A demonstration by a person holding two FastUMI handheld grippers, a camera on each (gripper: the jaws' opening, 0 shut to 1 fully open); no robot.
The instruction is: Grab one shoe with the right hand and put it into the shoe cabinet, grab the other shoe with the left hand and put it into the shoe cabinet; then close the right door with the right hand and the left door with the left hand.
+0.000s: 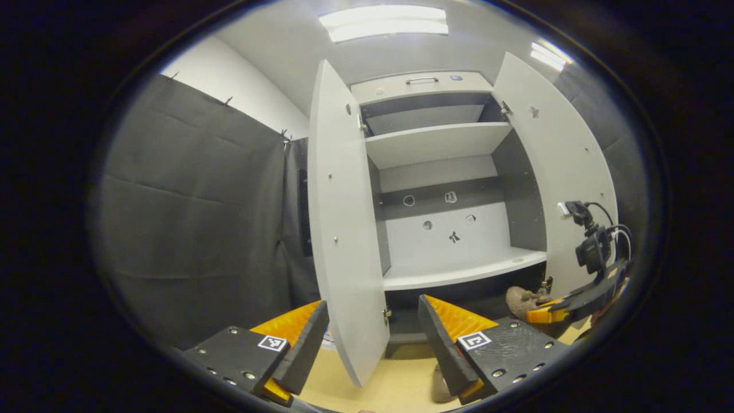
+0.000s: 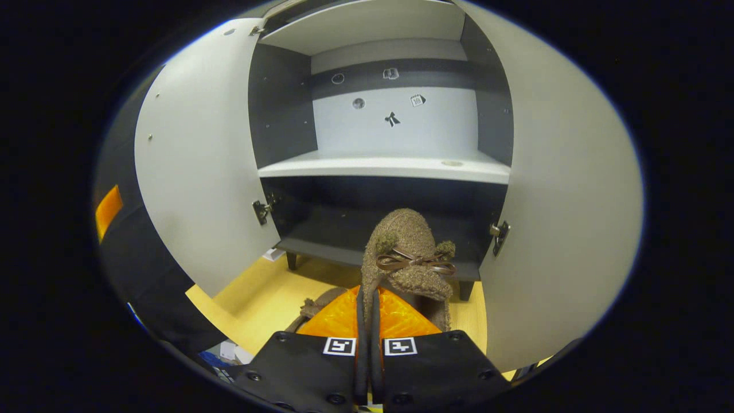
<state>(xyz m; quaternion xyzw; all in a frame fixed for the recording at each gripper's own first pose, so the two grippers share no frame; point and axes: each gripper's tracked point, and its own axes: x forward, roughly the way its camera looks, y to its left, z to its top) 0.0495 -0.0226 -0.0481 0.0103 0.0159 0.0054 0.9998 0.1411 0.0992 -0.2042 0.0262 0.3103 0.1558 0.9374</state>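
The right gripper (image 2: 367,321) has its fingers pressed together on the rim of a brown fuzzy slipper (image 2: 404,252) with a ribbon bow, held up before the shoe cabinet's (image 2: 378,166) dark bottom compartment. The pinched edge is hidden between the pads. A second slipper (image 2: 315,304) lies on the wooden floor (image 2: 258,304), mostly hidden behind the fingers. The left gripper (image 1: 373,338) is spread wide and holds nothing, with the left door's (image 1: 344,229) lower edge between its fingers. The right door (image 1: 565,172) stands open. The stickers on the back panel are too small to read.
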